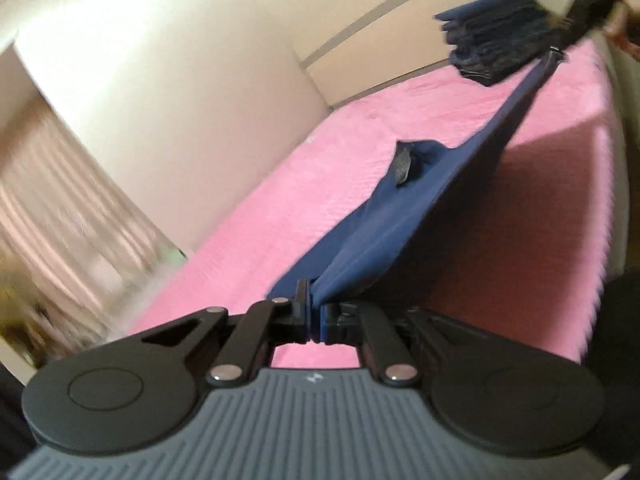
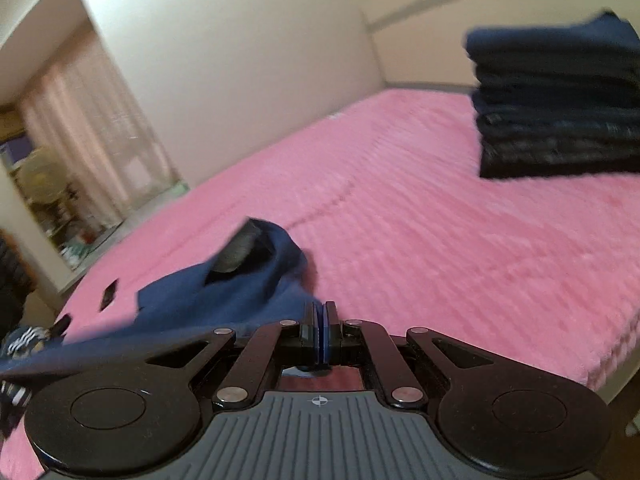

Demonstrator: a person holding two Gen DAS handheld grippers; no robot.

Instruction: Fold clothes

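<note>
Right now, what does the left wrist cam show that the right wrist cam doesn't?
Left only: the navy garment stretched taut from the left gripper to the right gripper.
Right only: the right gripper's close-up clamp on the cloth, and a small dark object on the cover.
Both: the pink bed cover, the stack of folded dark clothes, the curtain.

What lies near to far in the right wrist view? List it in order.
Right claw shut on the navy garment → pink bedspread → stack of folded dark clothes → wall.
</note>
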